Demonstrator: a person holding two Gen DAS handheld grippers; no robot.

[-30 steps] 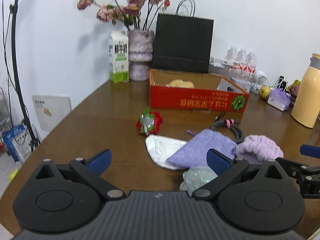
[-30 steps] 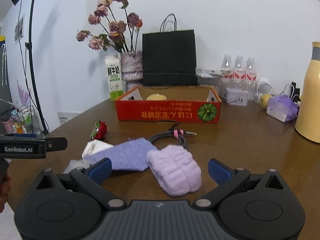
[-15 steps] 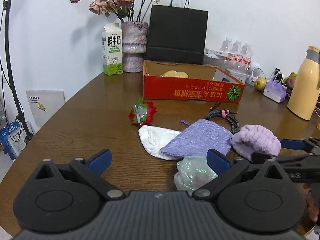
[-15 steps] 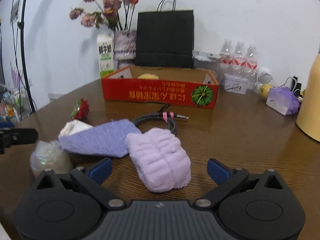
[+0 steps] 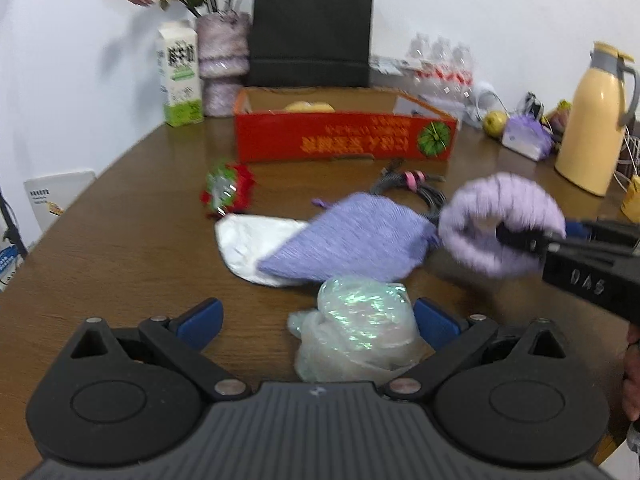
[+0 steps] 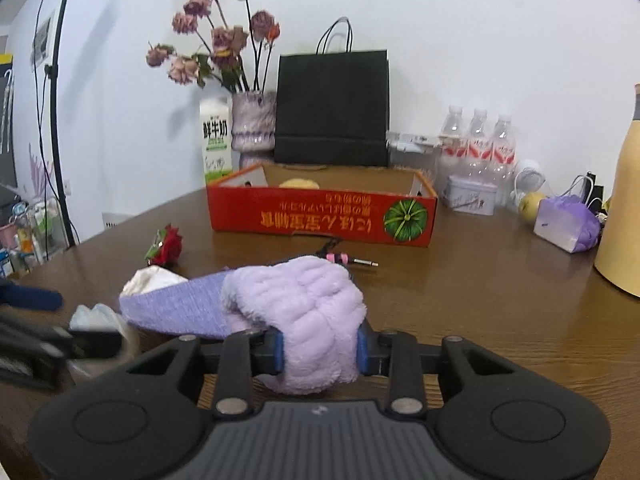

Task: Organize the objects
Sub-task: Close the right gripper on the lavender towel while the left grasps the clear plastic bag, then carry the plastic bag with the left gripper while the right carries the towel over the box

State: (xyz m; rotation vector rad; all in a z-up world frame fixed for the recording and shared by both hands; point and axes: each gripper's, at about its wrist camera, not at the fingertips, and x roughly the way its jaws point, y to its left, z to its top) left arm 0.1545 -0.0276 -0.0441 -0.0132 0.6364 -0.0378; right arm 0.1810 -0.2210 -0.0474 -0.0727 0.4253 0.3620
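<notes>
Jaws of the right gripper (image 6: 320, 350) have just closed onto the fluffy lilac plush towel roll (image 6: 304, 312), presumably bound for the red cardboard box (image 6: 320, 216) beyond, while the left gripper (image 5: 316, 320) gapes around a crinkled iridescent plastic bag (image 5: 356, 328) nearer than that box.

On the table (image 6: 500, 300), the cardboard tray (image 6: 320, 216) lies at twelve o'clock, the paper bag (image 6: 332, 108) behind it, the milk carton (image 6: 216, 140) at eleven, the thermos (image 5: 592, 120) at two.
</notes>
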